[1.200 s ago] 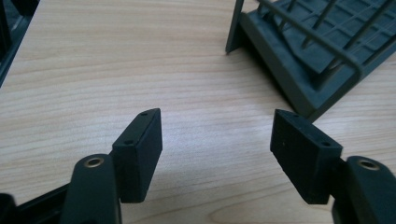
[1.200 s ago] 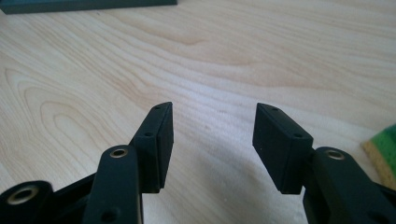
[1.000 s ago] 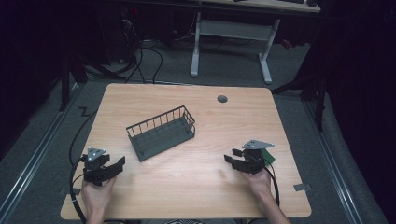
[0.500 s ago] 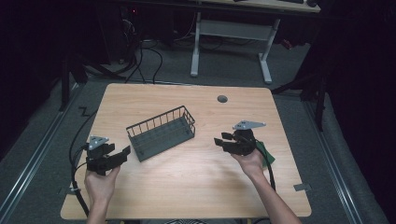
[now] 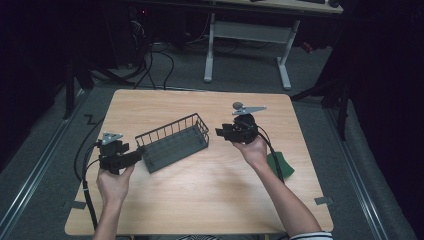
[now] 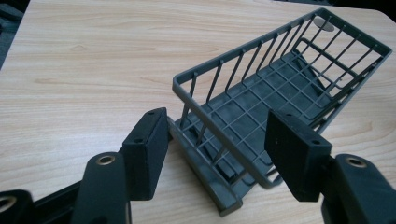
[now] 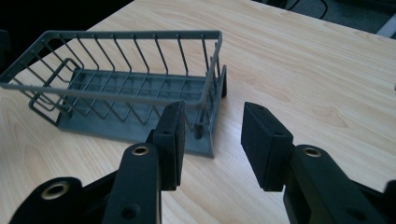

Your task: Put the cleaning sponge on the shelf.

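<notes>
So there's a grey wire basket (image 5: 173, 142) sitting a bit left of centre on the table (image 5: 210, 210), angled so one short end points lower left and the other upper right. It's empty as far as I can see.

Both hands are closing in on it from opposite ends. The left gripper (image 5: 131, 158) is at the lower left of the frame, right up against the basket's near short end. In the left gripper view its jaws are spread apart with that end's corner sitting between them, not clamped on anything. The right gripper (image 5: 223, 133) is at middle right, just beside the other short end. In the right gripper view its jaws are apart too, lined up roughly with the end wall's rim, nothing gripped. My guess is the plan is to grab one end with each and lift or shift the basket two-handed, which would explain the mirrored approach.

There's a green pad (image 5: 280, 165) lying on the table under the right forearm, near the right edge, and a small dark round spot (image 5: 238, 105) toward the far edge.

The tabletop is light wood grain, clean and matte. The room around it is dark, grey floor, cables (image 5: 150, 65) trailing at the upper left, and a white desk frame (image 5: 247, 37) at the top.
</notes>
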`<state>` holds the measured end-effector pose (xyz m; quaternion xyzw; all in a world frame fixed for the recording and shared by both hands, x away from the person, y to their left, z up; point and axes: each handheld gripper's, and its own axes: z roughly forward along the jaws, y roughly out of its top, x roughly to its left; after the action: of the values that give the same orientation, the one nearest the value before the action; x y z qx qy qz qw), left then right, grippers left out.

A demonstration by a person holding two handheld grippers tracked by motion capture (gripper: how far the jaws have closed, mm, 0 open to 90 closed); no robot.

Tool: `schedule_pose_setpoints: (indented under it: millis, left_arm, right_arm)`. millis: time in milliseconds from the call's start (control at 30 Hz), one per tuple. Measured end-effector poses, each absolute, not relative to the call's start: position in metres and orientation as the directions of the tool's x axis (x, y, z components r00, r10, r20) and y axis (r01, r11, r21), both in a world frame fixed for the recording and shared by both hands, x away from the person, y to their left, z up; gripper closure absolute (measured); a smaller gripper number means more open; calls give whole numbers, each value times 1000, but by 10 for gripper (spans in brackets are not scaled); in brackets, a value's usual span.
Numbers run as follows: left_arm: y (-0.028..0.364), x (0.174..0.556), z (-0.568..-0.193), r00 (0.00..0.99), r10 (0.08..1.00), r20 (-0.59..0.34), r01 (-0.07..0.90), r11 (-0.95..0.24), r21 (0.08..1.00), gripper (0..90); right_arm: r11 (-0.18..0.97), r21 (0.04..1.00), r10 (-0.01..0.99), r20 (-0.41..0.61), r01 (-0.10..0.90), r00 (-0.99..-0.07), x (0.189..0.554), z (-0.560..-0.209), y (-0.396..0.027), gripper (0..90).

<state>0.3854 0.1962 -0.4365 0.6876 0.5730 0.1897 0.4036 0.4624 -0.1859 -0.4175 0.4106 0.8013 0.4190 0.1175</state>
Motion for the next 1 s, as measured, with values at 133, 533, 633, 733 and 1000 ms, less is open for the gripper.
schedule_pose_setpoints:
  millis: [133, 533, 633, 733, 1000]
  left_arm:
    - [195, 392, -436, 269, 937, -224, 641, -1, 767, 414]
    - [185, 408, -440, 245, 948, -204, 662, -10, 749, 476]
    - [184, 410, -441, 234, 951, -202, 664, -4, 748, 490]
    - [186, 410, -442, 226, 951, -209, 665, 6, 747, 515]
    - [186, 413, -447, 201, 961, -188, 683, 1, 731, 563]
  right_arm:
    - [308, 761, 752, 173, 572, -636, 475, -419, -175, 621]
    - [305, 735, 766, 188, 605, -614, 504, -432, -147, 652]
    - [312, 724, 773, 183, 615, -608, 509, -436, -141, 664]
    - [328, 714, 778, 167, 619, -606, 513, -439, -136, 689]
    - [376, 702, 783, 108, 605, -612, 515, -444, -129, 751]
